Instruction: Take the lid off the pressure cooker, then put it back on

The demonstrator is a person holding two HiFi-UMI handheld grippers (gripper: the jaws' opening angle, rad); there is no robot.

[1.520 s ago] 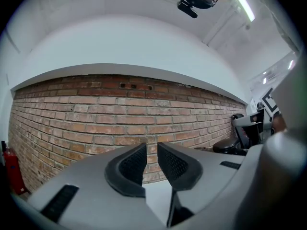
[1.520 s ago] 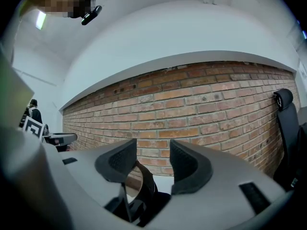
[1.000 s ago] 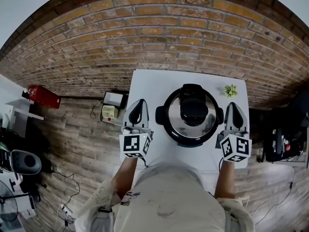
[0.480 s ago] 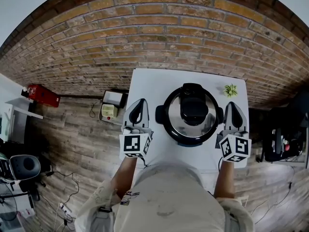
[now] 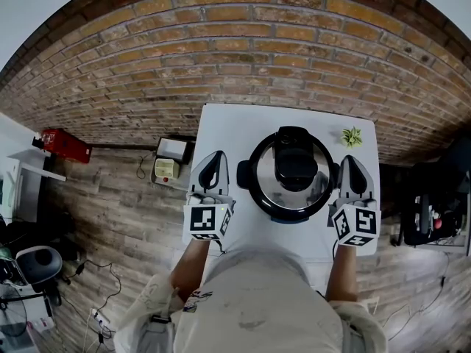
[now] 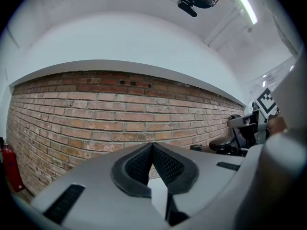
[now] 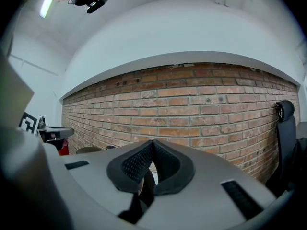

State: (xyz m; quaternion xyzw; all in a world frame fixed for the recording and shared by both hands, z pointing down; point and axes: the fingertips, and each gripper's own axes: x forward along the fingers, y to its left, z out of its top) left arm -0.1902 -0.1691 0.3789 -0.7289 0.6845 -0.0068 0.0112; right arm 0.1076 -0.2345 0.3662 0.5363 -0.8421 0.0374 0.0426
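Lid (image 5: 278,194) on cooker (image 5: 246,174), handle (image 5: 294,164) lengthwise toward wall (image 5: 243,65) | left tool (image 5: 212,157), right tool (image 5: 353,160): closed, empty, flanking cooker

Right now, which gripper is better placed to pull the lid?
Right, marginally. The right gripper sits closer to the lid handle than the left gripper, and it nearly meets the cooker at its side. Both are shut and empty, so either must open first.

Everything is lit evenly and brightly by a ceiling strip light (image 6: 245,6). The brick wall (image 5: 243,57) is bowed by fisheye distortion; corners are blacked out.
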